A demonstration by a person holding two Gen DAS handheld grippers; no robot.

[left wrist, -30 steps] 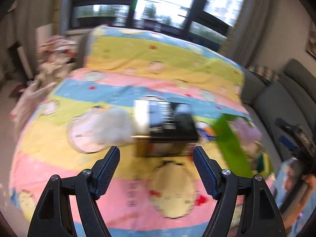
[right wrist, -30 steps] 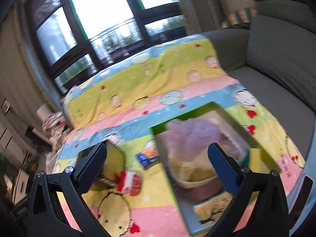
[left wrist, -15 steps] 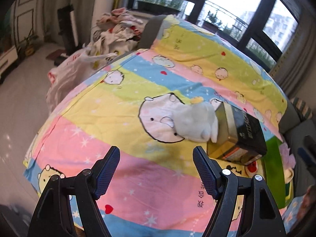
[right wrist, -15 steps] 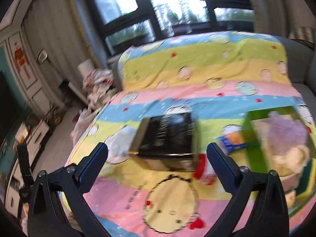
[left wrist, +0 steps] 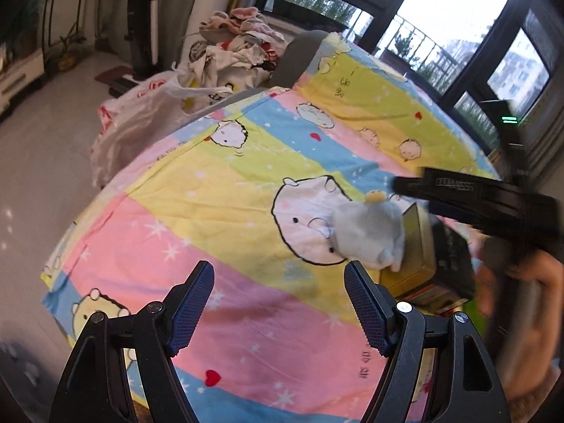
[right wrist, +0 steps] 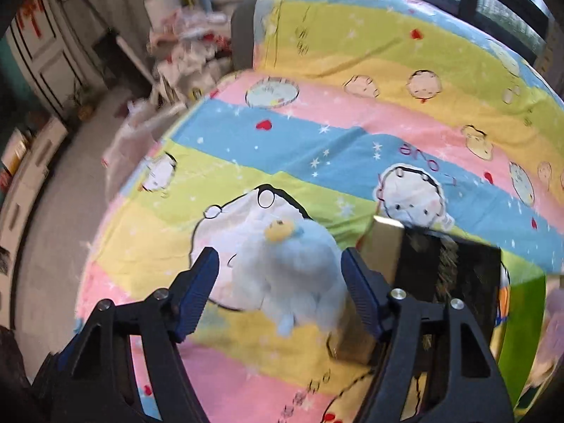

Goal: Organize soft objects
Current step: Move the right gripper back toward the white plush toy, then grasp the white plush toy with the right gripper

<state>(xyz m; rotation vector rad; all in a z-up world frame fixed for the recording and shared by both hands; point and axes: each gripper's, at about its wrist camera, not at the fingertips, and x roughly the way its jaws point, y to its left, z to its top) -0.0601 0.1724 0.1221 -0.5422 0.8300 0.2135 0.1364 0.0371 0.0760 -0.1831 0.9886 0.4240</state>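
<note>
Big dark-framed windows (left wrist: pixel 416 17) run along the far side of the room, and across the middle spreads a striped cartoon sheet (left wrist: pixel 218 190) in pink, yellow, green and blue, draped over a bed-like surface with a grey cushion (left wrist: pixel 299 53) poking out at its far end. Off to the side, a heap of laundry (left wrist: pixel 239 38) sits above a white plastic bag (left wrist: pixel 141 112) slumped against the sheet's edge. Now to the action: a gold and black tin box (right wrist: pixel 419 282) lies on the sheet, and pressed right up against its side is the white plush toy (right wrist: pixel 289 275), fluffy, with a small yellow patch on top, lying over a printed cartoon face. The right gripper (right wrist: pixel 278 282) is over it, its jaws just been closing in, the plush sitting between the blue pads; the right-hand pad looks to be at the fur, the other stands a little clear, so no grip yet. The left gripper (left wrist: pixel 278 303) hangs over bare pink sheet nearer the edge, jaws spread wide with nothing between them, the plush just beyond its right finger. The person's blurred hand (left wrist: pixel 521 282) shows at that view's right edge.
</note>
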